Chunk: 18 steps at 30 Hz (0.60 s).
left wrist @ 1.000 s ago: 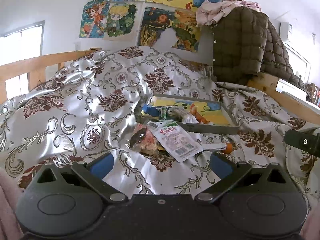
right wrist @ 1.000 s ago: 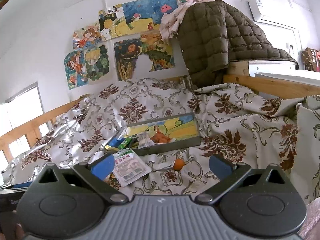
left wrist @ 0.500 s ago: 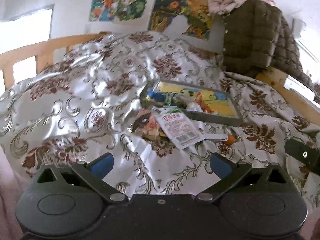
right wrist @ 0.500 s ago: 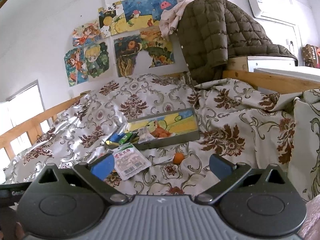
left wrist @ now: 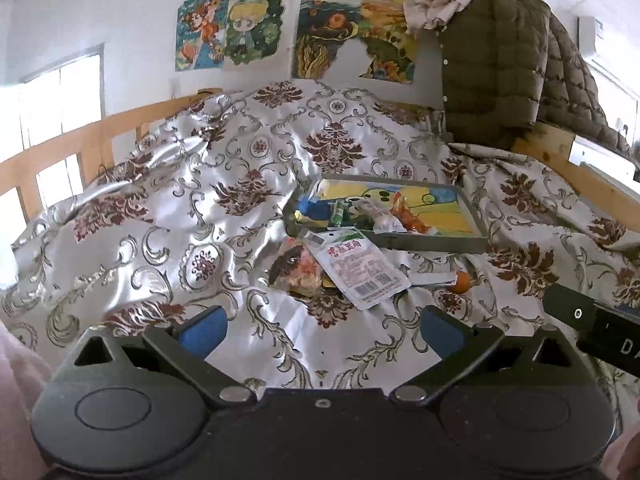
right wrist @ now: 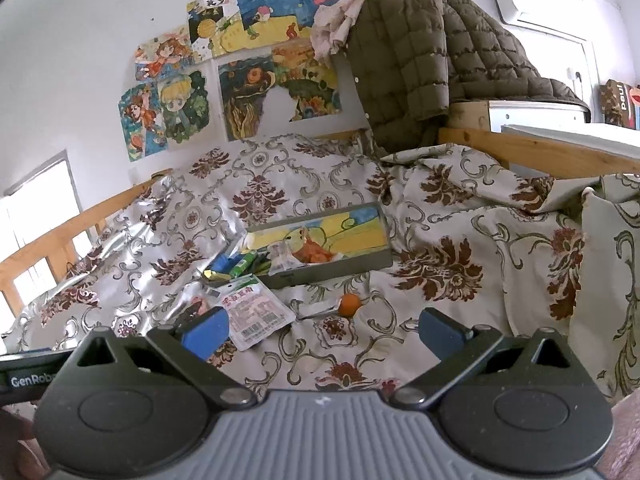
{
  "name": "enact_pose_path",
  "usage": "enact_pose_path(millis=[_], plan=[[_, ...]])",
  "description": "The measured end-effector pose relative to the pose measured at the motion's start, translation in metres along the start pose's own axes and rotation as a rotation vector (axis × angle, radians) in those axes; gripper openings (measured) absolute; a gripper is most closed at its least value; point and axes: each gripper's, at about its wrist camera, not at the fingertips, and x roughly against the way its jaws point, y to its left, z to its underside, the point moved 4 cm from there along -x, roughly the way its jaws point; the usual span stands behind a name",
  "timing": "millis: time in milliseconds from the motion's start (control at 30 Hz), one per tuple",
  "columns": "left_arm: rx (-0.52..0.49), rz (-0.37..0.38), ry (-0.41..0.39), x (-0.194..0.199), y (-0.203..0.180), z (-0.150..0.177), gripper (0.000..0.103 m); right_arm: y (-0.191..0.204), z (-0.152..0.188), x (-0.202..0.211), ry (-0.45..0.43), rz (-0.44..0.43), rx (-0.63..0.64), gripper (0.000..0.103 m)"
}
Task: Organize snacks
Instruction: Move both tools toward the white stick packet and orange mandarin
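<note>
White, with red lettering and barcodes, a flat snack packet point(left wrist: 358, 266) overlaps a darker wrapper point(left wrist: 298, 266) on the bed's glossy floral bedspread point(left wrist: 168, 216), just before a shallow tray point(left wrist: 432, 242) of snacks. Posters point(right wrist: 276, 96) cover the wall. Both the left gripper point(left wrist: 322, 326) and right gripper point(right wrist: 322, 326) have jaws spread, empty, short of it.
</note>
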Motion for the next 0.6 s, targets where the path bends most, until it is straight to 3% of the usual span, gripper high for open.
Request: enact_pose_path(millis=[167,600], plan=[[-0.004,-0.057,0.009,0.002,0.004,-0.006,0.102,-0.005,-0.001,-0.001,-0.003,0.009,-0.02,0.103],[-0.063,-0.104,0.044,-0.015,-0.009,-0.013,0.102,-0.026,0.007,-0.022,0.053,0.017,-0.068,0.103]])
